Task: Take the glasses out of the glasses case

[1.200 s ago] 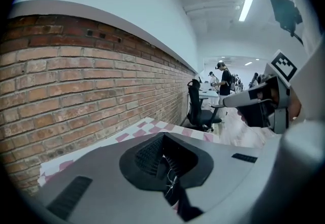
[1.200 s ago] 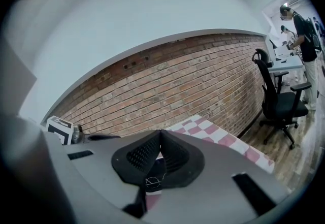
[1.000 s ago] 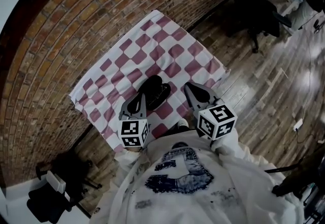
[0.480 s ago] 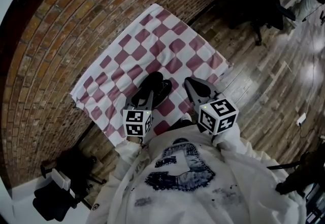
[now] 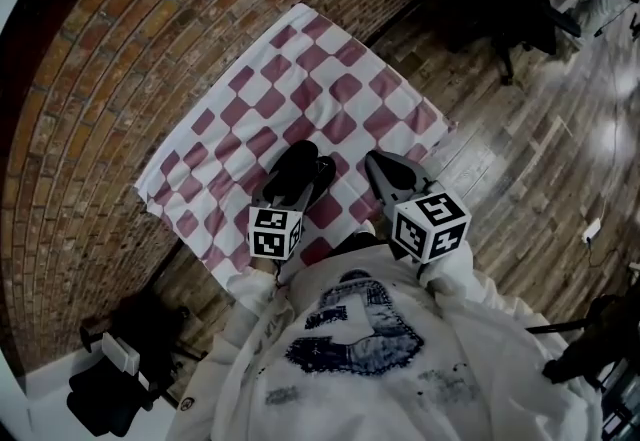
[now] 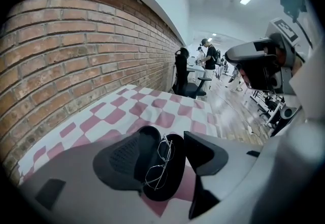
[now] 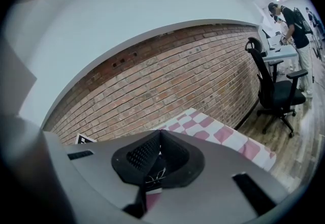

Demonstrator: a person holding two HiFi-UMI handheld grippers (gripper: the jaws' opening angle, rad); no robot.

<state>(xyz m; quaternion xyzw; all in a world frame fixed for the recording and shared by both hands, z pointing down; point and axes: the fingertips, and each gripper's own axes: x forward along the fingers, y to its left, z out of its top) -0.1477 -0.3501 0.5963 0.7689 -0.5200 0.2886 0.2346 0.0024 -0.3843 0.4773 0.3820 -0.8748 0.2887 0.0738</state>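
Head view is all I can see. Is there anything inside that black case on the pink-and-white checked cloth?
Observer: Yes. The left gripper view shows thin wire-framed glasses lying in the open black glasses case.
Operator: Is the left gripper pinching them?
Observer: No. The left gripper has its jaws opening, the case showing between them, pads off the glasses.
Operator: And the right one?
Observer: The right gripper has its jaws together, holding nothing.
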